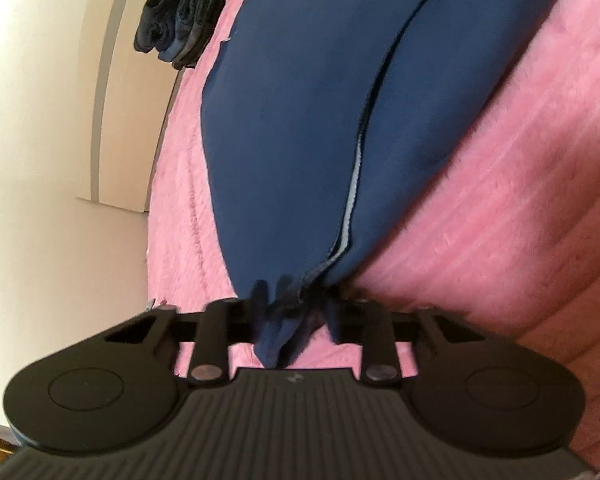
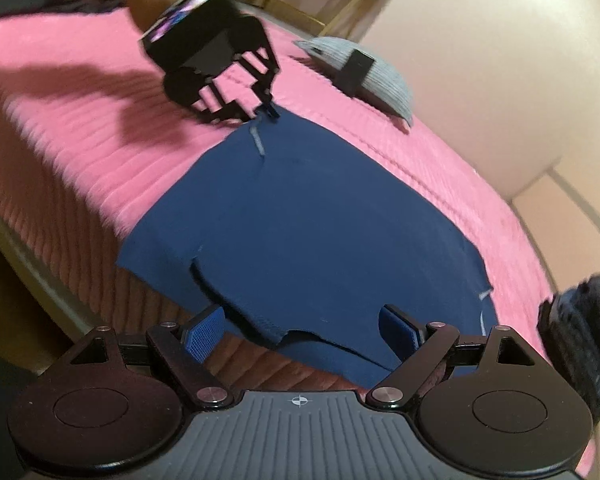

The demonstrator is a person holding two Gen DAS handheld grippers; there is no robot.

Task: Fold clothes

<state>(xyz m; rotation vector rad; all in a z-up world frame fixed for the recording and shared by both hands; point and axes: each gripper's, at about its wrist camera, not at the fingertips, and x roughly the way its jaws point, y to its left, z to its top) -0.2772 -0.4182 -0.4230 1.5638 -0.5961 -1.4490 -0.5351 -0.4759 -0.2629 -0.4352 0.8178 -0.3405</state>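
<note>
Bed: a pink ribbed plush bedspread [image 2: 80, 152] carries everything; its near edge runs under the right gripper, its far side meets the cream wall.
Garment: a navy blue smooth-knit garment [image 2: 300, 220] lies flat on the bedspread, its long axis running from the near edge towards the far middle, a pale seam line along one side; whether it is doubled over I cannot tell.
Far end: the left gripper [image 1: 296, 312] has its fingers clamped on a bunched tip of the navy cloth, low over the bedspread.
Near end: the right gripper [image 2: 300, 332] stands wide apart, empty, blue pads either side of the garment's ragged hem that overhangs the bed's near edge.
Key relation: each gripper sits at one end of the long axis; the hem lies straight ahead between the right fingers.
Other cloth: a dark folded pile [image 1: 176, 20] near the bed's edge; a grey knitted piece [image 2: 368, 72] towards the far corner.
</note>
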